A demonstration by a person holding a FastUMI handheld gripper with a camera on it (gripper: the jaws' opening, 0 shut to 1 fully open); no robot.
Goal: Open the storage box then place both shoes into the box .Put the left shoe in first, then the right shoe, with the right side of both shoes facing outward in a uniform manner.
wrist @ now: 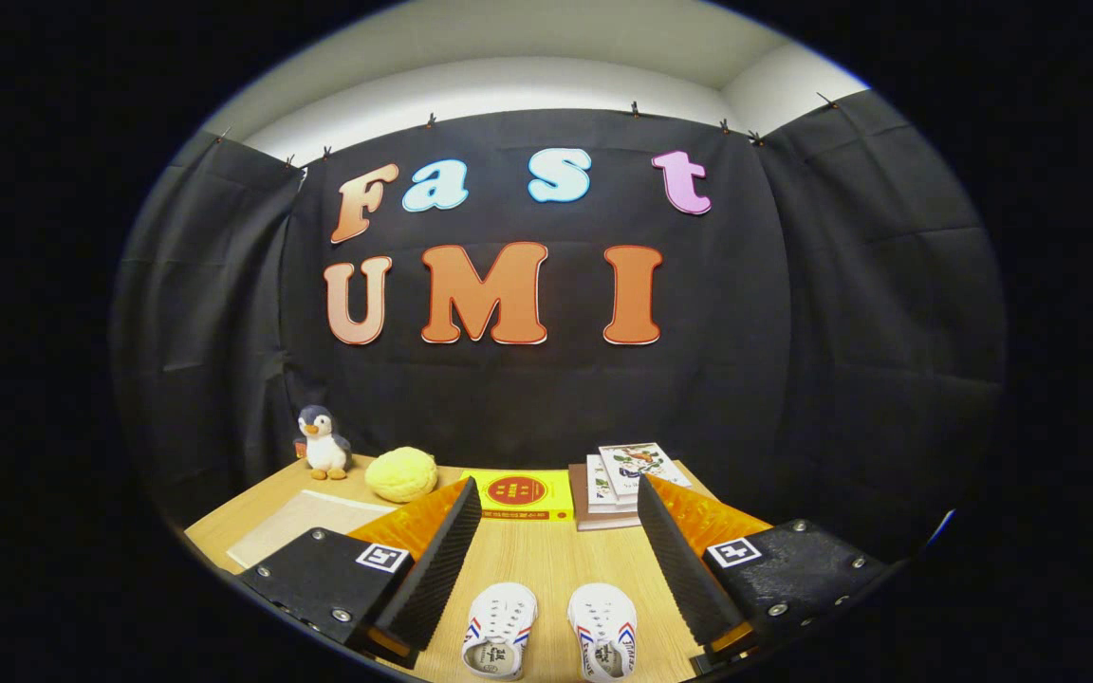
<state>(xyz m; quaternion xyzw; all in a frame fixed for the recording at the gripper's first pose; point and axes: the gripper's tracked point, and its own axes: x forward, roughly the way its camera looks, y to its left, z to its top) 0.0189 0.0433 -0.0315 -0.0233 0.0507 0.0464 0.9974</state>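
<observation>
Two small white shoes with red and blue side stripes stand side by side on the wooden table [546,560], toes pointing toward the back wall. One shoe [501,628] is nearer the left finger, the other shoe [603,631] nearer the right finger. My gripper [557,486] is open and holds nothing. Its ribbed black fingers [433,569] are spread wide above the table, with both shoes low between them near their base. A pale flat rectangular thing [305,520] lies on the table left of the left finger; I cannot tell whether it is the storage box.
At the back of the table, beyond the fingertips, lies a flat yellow box [516,495] with a round red mark. A stack of books [618,479] sits to its right. A yellow plush lump [401,474] and a toy penguin [322,443] stand at the back left.
</observation>
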